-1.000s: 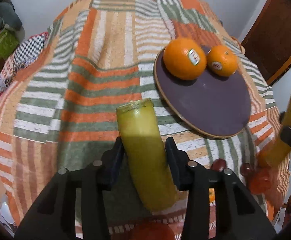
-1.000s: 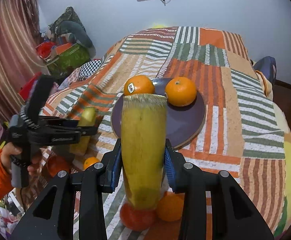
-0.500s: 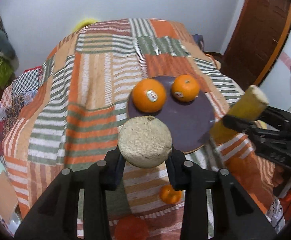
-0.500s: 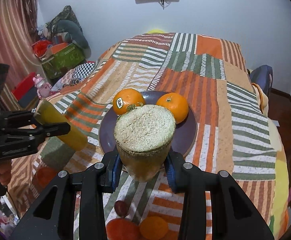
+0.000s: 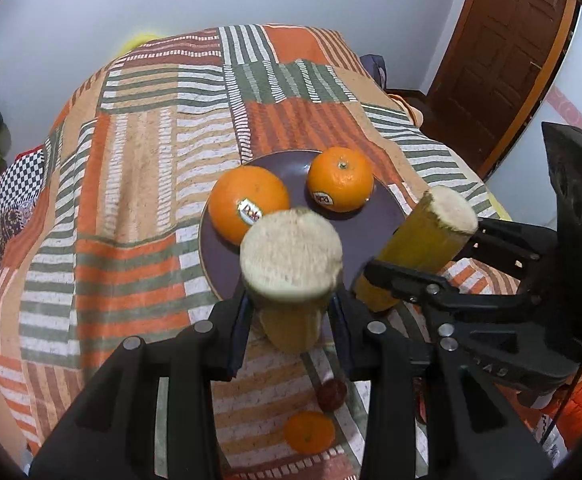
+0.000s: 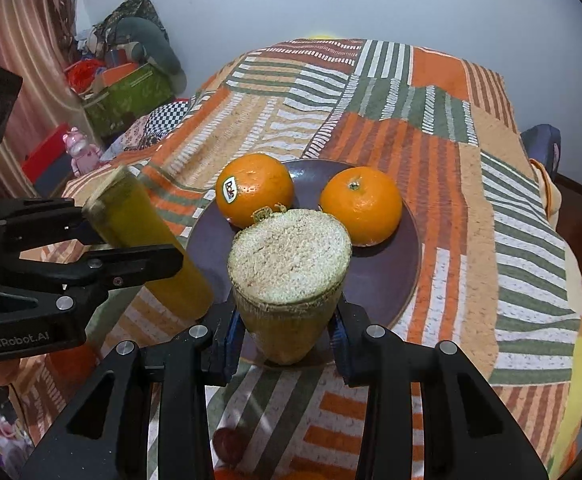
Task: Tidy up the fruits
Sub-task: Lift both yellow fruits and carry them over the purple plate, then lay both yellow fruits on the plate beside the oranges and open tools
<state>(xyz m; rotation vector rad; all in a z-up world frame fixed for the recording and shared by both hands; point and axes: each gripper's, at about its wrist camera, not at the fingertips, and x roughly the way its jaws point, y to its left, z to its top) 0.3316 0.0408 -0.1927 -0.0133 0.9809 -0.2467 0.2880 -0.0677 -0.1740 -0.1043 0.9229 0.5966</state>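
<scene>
Two cut yellow stalks held over the plate's near edge

The left gripper [image 5: 291, 312] clamps one yellow stalk piece [image 5: 291, 276] between its fingers, cut end toward the camera; below it lie a small orange [image 5: 309, 432] and a dark red fruit [image 5: 331, 395] on the striped bedspread [image 5: 131, 208]. To its right, the right gripper [image 5: 411, 264] grips the second stalk piece [image 5: 423, 248], now much nearer than half a second ago, just beside the first. Ahead of both, the purple plate [image 5: 375, 224] carries the stickered orange [image 5: 249, 204] and the second orange [image 5: 340, 185], unmoved; both stalks have advanced to the plate's near rim.
</scene>
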